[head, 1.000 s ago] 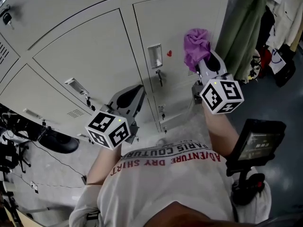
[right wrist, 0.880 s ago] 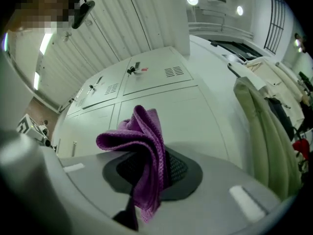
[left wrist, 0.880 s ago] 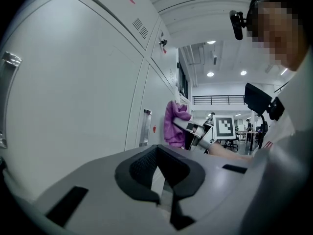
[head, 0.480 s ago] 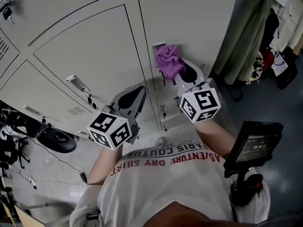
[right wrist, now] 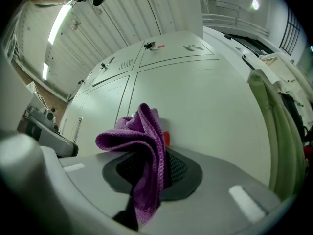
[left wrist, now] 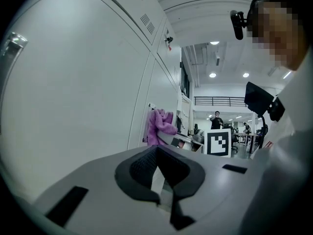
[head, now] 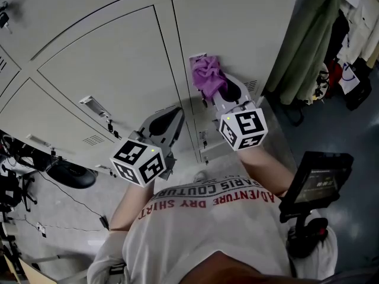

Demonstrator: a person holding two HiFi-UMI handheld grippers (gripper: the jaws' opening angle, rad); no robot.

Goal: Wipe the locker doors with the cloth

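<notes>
Right hand-held gripper (head: 220,91) around crumpled, purple, waffle-knit cloth (head: 206,76)

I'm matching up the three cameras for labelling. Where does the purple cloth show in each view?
Head view: upper centre, the purple cloth is bunched at the tip of the right gripper, against the locker door.
Left gripper view: the cloth is small, left of centre, against the locker door.
Right gripper view: the cloth is in the centre foreground, clamped between the jaws.
Shared landmark: the pale locker door behind the cloth.
</notes>
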